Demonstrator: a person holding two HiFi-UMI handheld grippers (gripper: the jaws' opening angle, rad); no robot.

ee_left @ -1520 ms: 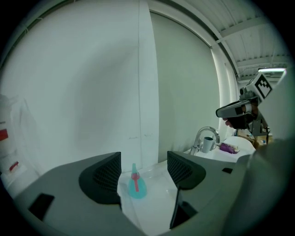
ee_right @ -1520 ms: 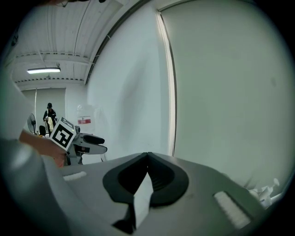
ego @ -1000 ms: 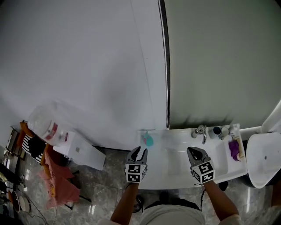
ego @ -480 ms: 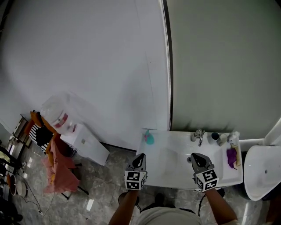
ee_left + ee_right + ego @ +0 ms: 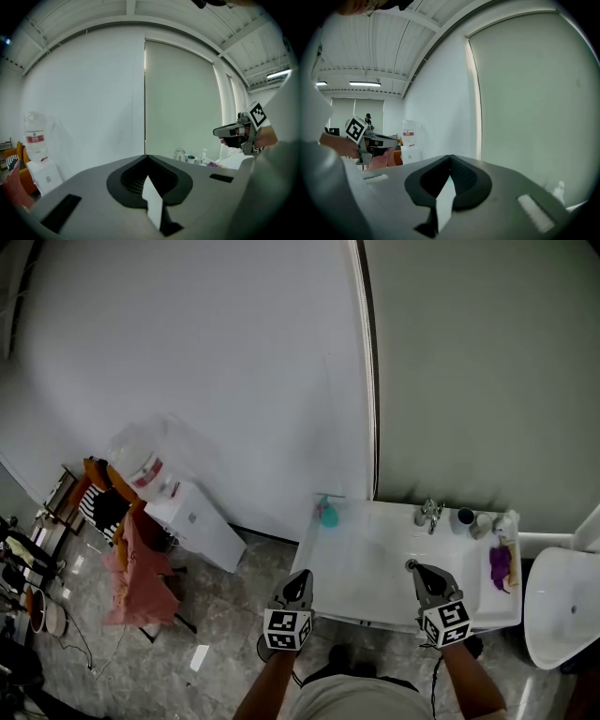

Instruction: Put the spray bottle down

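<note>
Head view, spray bottle [image 5: 327, 514], sink [image 5: 366, 568], faucet [image 5: 430, 514], perhaps dispenser [image 5: 197, 526]

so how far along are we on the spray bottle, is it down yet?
Done, it looks: the teal spray bottle sits on the sink at its back left corner, nothing touching it. In hand: nothing; the left gripper and right gripper are both shut and empty, by the sink's front edge. Left: nothing that shows.

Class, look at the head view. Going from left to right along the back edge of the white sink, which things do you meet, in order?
spray bottle → faucet → dark cup → white bottle
</note>
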